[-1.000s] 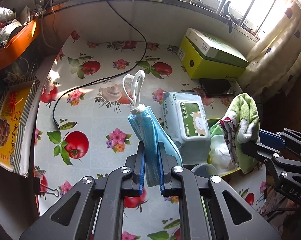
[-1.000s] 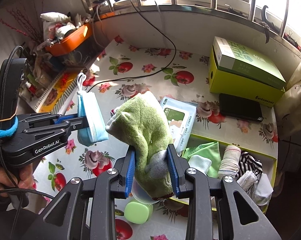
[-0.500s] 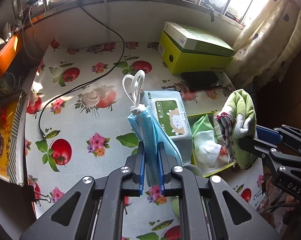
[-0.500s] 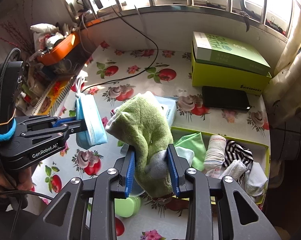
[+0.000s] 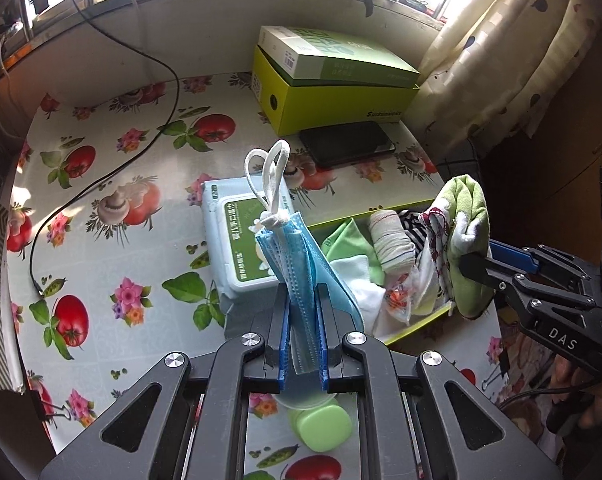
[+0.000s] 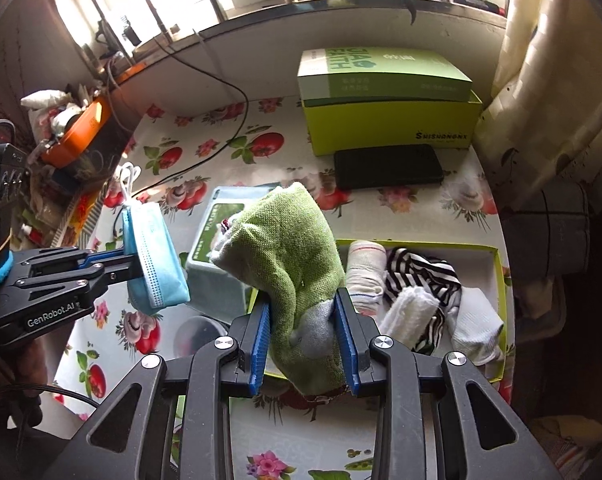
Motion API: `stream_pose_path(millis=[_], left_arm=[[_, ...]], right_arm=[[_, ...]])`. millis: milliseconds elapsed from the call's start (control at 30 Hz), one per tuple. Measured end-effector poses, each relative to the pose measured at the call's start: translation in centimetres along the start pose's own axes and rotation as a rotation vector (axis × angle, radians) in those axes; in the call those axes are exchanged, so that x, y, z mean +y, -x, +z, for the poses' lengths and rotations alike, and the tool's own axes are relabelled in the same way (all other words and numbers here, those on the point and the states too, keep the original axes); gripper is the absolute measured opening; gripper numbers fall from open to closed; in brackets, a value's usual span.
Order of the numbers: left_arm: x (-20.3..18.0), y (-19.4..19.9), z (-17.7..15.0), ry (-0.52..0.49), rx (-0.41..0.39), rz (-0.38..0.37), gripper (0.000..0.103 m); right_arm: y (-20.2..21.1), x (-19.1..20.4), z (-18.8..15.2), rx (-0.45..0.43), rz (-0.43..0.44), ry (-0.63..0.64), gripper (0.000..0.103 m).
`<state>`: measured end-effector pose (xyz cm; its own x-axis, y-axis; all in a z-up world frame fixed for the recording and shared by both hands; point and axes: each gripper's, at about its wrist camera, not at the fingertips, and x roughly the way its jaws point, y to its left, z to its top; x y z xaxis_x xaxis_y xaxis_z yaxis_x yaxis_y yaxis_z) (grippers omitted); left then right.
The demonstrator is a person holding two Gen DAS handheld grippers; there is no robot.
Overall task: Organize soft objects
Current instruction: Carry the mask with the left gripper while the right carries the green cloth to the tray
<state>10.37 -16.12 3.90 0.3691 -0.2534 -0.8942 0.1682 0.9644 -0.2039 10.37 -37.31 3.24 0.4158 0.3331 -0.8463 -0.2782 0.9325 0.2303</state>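
**Right side is basically over the tray, left still has to cross**

Starting close in: our right gripper (image 6: 303,344) has its jaws pinching the green towel (image 6: 289,256) low down, so the bundle stands up and leans away from us, long axis running roughly along the jaws. Directly beyond and below it sits the yellow-green tray (image 6: 497,264), already holding a rolled bandage (image 6: 365,276), a striped cloth (image 6: 421,272) and white socks (image 6: 477,324). So we reckon the towel mostly just needs lowering forward and a bit right.

Our left gripper (image 5: 303,340) has its jaws pressed on the folded blue masks (image 5: 297,264), ear loops (image 5: 269,176) sticking up at the far end. From that side the tray (image 5: 421,322) lies off to the right, with the wipes pack (image 5: 241,240) straight ahead on the worktop (image 5: 113,248). We think the right hand is clearly nearer, and the masks need a sideways swing past the towel.
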Motion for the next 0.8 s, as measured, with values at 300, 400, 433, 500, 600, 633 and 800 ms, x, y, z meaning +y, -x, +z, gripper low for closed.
stream_pose_path(millis=[300, 400, 433, 500, 600, 633, 800], left_arm=[[-3.4, -1.9, 1.1, -0.064, 0.034, -0.054, 0.011], [-4.1, -2.6, 1.3, -0.081, 0.049, -0.064, 0.011], [-4.3, -2.8, 1.3, -0.087, 0.054, -0.067, 0.011], [-4.7, -3.1, 1.4, -0.096, 0.062, -0.075, 0.011], [-5.0, -3.7, 1.5, -0.105, 0.076, -0.087, 0.011], [-5.2, -3.9, 1.6, -0.109, 0.081, -0.091, 0.011], [-6.0, -5.0, 1.7, -0.131, 0.101, -0.108, 0.011]], right_arm=[[0.6, -6.0, -0.8, -0.011, -0.071, -0.123, 0.029], [0.7, -7.7, -0.9, -0.016, -0.092, -0.164, 0.029], [0.8, -8.3, -1.0, -0.017, -0.099, -0.176, 0.029], [0.9, -9.3, -1.1, -0.022, -0.110, -0.202, 0.029], [0.8, -10.2, -1.2, -0.019, -0.120, -0.228, 0.029], [0.7, -10.4, -1.2, -0.016, -0.122, -0.232, 0.029], [-0.8, -11.0, -1.5, 0.019, -0.123, -0.261, 0.029]])
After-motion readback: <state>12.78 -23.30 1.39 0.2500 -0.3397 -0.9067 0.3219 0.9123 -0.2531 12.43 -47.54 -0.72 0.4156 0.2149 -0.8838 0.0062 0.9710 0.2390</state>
